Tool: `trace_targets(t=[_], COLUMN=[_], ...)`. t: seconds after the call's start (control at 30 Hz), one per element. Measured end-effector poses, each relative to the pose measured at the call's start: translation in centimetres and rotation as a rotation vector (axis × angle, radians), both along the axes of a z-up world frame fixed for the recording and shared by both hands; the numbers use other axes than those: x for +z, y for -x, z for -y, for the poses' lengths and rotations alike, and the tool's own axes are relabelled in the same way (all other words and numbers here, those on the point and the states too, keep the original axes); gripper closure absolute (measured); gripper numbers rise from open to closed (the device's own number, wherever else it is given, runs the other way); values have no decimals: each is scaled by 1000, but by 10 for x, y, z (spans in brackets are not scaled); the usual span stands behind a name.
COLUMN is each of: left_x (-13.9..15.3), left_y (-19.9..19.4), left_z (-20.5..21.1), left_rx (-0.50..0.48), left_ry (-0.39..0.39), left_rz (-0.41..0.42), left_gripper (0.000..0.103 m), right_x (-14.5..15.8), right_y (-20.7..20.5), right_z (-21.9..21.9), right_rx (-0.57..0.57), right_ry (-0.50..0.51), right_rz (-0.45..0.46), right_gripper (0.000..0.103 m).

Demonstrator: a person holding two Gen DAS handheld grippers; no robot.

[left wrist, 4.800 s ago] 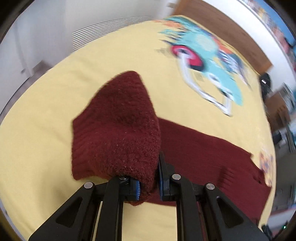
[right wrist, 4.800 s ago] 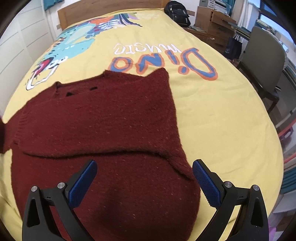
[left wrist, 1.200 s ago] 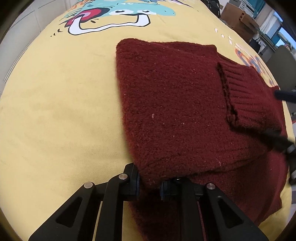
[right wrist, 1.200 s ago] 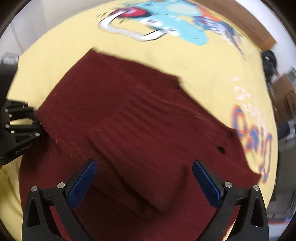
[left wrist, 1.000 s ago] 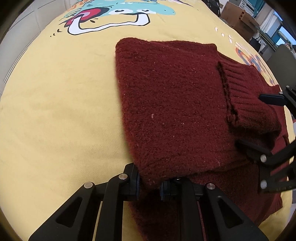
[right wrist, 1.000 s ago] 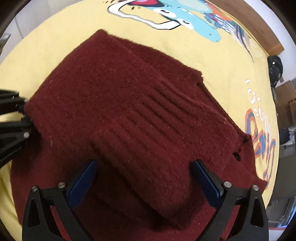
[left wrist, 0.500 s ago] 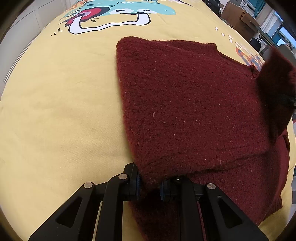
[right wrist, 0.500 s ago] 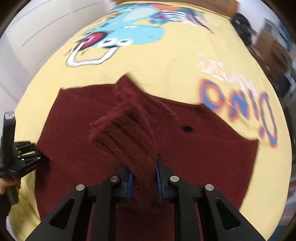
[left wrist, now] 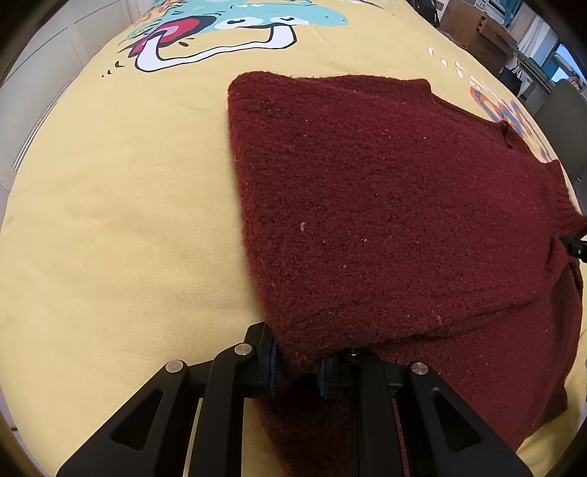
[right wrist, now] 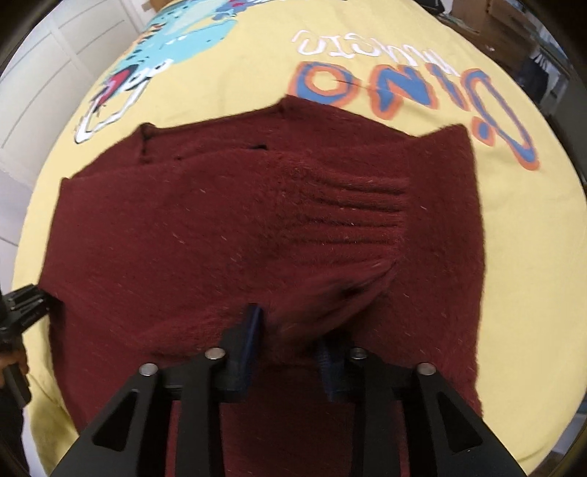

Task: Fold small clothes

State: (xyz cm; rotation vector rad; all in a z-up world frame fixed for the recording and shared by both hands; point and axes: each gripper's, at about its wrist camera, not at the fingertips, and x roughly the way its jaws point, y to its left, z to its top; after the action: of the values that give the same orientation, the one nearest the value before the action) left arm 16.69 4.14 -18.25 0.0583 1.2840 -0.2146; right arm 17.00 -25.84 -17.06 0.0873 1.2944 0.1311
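Observation:
A dark red knitted sweater lies on the yellow bedspread, its left side folded over the body. My left gripper is shut on the sweater's folded left edge near its bottom. In the right wrist view the sweater fills the middle, with a ribbed sleeve cuff lying across it. My right gripper is closed on the sleeve just behind the cuff, low over the sweater. The left gripper also shows in the right wrist view at the far left.
The bedspread carries a blue dinosaur print and "Dino" lettering. A wooden drawer unit and a chair stand beyond the bed's far side. A white panelled wall is at the left.
My right gripper, open a second ago, shut on the sleeve cuff, lifted it and has pulled it across the sweater toward the right. My left gripper has stayed shut on the folded edge.

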Motion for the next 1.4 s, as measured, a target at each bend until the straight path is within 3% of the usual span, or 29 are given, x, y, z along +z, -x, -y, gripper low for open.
trace_targets(t=[0.1, 0.17, 0.27, 0.37, 0.43, 0.6, 0.7, 0.73, 0.8, 0.83, 0.87, 0.97, 1.13, 1.33, 1.4], left_x=[0, -1, 0, 1, 1, 1, 1, 1, 3, 4, 4, 7, 10, 3, 3], left_y=[0, 0, 0, 3, 3, 6, 6, 6, 8, 9, 10, 11, 15, 13, 15], left_z=[2, 4, 3, -1, -1, -2, -1, -1, 1, 2, 4, 9, 12, 9, 8], left_rx=[3, 0, -4, -2, -2, -5, -6, -8, -13, -18, -25, -40, -57, -29, -28], left_ry=[-3, -5, -9, -10, -12, -15, -14, -17, -31, -41, -53, -73, -85, -72, -71], left_rz=[3, 4, 4, 6, 7, 7, 10, 13, 21, 24, 24, 27, 27, 15, 22], left_gripper=[89, 89, 89, 89, 89, 89, 89, 89, 89, 89, 89, 89, 89, 89, 88], right_x=[0, 6, 23, 35, 31, -10, -21, -20, -16, -12, -7, 8, 29, -8, -12], right_y=[6, 10, 7, -6, -20, -45, -44, -42, -36, -34, -30, -22, -14, -13, -9], right_z=[8, 17, 26, 34, 36, 32, 27, 26, 21, 17, 13, 1, 15, 20, 16], right_rx=[-5, -20, -43, -72, -78, -95, -98, -100, -68, -43, -20, 23, -32, -28, -36], right_ry=[22, 27, 34, 17, 8, 77, 70, 70, 55, 55, 78, 105, 104, 180, 190], right_rz=[-23, -29, 0, 27, 0, -96, -90, -81, -59, -48, -27, 28, 111, 47, 68], right_gripper=[51, 47, 32, 26, 24, 23, 23, 23, 67, 72, 88, 91, 91, 89, 80])
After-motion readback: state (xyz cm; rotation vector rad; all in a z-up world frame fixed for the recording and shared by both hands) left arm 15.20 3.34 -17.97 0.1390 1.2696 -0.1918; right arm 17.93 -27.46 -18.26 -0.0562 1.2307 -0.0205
